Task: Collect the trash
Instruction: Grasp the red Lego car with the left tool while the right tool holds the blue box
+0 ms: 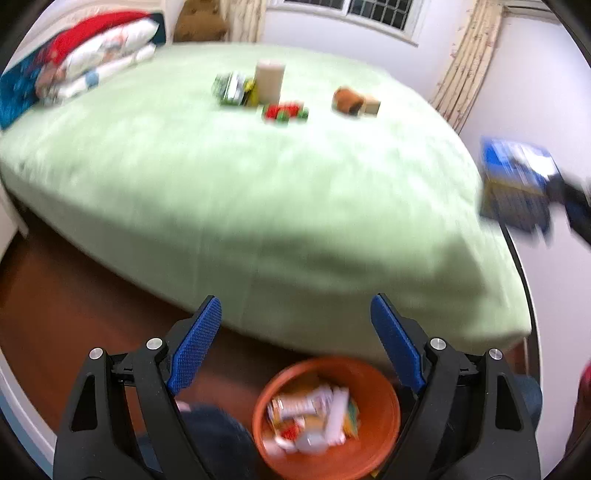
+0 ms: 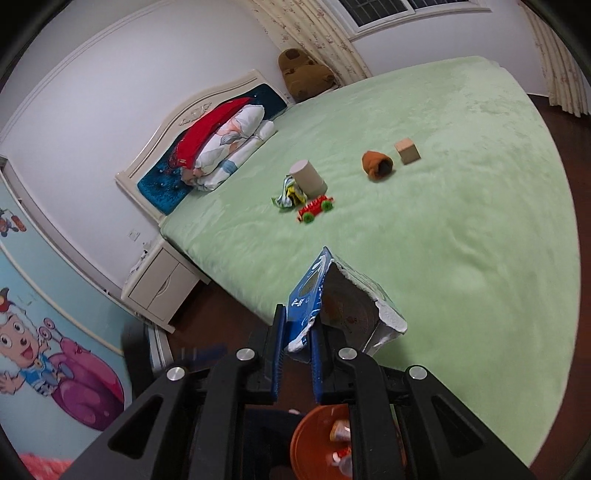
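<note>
Between the right gripper's [image 2: 297, 350] fingers: one torn blue carton [image 2: 308, 295], pinched by its blue flap, fingers closed tight on it; the grey opened body with a ragged white edge hangs to the right of the fingers, above the edge of the bed [image 2: 443, 229]. In the left wrist view the same carton [image 1: 517, 181] shows blurred at the far right.

Below the right fingers: one orange bin [image 2: 301, 439], trash inside, partly hidden by the gripper body.

Left gripper [image 1: 295, 314]: fingers spread wide, nothing between them. The bin [image 1: 384, 435] lies just below and between them on the brown floor [image 1: 74, 302], holding mixed wrappers and packets [image 1: 314, 417].

Beyond the fingers, on the green bed cover:
- crumpled green and yellow wrapper [image 2: 288, 194], touching the cardboard tube
- cardboard tube [image 2: 308, 179], upright
- red toy car with green wheels [image 2: 316, 210], just in front of the tube
- brown pouch [image 2: 376, 164], on its side, opening dark
- wooden block [image 2: 407, 150], just beside the pouch

Further out: folded bedding [image 2: 221, 144] with a red cloth on it against the headboard [image 2: 177, 118]; white bedside cabinet [image 2: 162, 284]; brown plush toy [image 2: 304, 75] by the curtains [image 2: 314, 33].
</note>
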Demonstrator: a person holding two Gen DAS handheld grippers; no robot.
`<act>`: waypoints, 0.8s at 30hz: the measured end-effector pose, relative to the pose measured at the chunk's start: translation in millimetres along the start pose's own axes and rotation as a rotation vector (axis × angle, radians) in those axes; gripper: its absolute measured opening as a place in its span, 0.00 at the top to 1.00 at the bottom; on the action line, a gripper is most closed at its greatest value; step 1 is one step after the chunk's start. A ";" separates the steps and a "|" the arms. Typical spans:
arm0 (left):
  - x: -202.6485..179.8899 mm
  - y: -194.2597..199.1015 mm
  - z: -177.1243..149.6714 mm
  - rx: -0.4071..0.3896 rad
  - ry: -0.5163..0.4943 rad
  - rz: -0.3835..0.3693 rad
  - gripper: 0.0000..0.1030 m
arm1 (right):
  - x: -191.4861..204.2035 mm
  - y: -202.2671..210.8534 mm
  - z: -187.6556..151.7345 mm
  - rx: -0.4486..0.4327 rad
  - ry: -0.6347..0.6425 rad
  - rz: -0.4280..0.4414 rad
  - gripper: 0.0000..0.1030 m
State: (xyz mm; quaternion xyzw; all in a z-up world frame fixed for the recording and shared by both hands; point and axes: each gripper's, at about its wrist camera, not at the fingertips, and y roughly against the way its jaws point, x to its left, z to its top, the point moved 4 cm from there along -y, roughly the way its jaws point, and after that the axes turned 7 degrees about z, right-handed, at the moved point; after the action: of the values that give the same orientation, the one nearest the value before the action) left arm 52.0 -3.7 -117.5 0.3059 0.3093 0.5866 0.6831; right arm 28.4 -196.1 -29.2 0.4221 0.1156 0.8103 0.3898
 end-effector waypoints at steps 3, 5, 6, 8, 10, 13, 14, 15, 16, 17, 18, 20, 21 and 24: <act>1.5 -15.8 38.9 -0.023 -0.011 0.004 0.21 | 1.6 12.5 -15.2 0.006 -0.003 0.007 0.89; 6.7 -29.3 65.6 -0.029 0.010 -0.005 0.21 | 2.7 19.1 -21.4 0.005 -0.002 0.012 0.89; 9.8 -36.9 79.2 -0.028 0.026 -0.009 0.21 | 3.4 22.4 -24.0 0.003 -0.002 0.015 0.89; 13.6 -52.6 107.1 -0.020 0.044 -0.052 0.21 | 6.5 28.1 -26.7 -0.005 0.006 0.014 0.89; 12.7 -64.8 128.6 -0.029 0.042 -0.086 0.21 | 9.7 32.7 -27.7 -0.015 0.018 0.009 0.89; 11.6 -84.8 158.4 -0.066 0.013 -0.060 0.21 | 11.7 36.7 -28.6 -0.025 0.024 0.014 0.89; 12.5 -93.5 167.4 -0.066 0.014 -0.046 0.21 | 12.3 37.1 -28.7 -0.026 0.028 0.016 0.89; 12.9 -101.8 175.1 -0.066 0.019 -0.053 0.21 | 12.5 37.5 -29.1 -0.026 0.030 0.015 0.89; 13.4 -110.0 181.3 -0.063 0.028 -0.062 0.21 | 12.6 37.7 -28.8 -0.026 0.030 0.016 0.89; 14.0 -115.4 184.2 -0.061 0.030 -0.061 0.21 | 12.5 37.7 -29.0 -0.024 0.029 0.019 0.89; 13.9 -122.7 188.2 -0.058 0.022 -0.047 0.21 | 11.7 37.8 -29.0 -0.023 0.026 0.020 0.89; 13.2 -135.9 194.7 -0.063 -0.008 -0.005 0.21 | 10.6 37.4 -28.4 -0.020 0.026 0.021 0.89; 12.3 -142.3 197.7 -0.067 -0.024 0.010 0.21 | 9.1 37.1 -27.8 -0.022 0.024 0.019 0.89; 5.0 -157.0 201.0 -0.043 -0.090 0.000 0.21 | 4.9 35.6 -25.3 -0.023 0.014 0.020 0.89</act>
State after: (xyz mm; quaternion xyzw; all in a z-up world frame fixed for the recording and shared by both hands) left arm 305.8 -29.4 -115.5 0.3172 0.2658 0.5787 0.7027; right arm -11.9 -212.8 -23.5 0.4128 0.1047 0.8185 0.3855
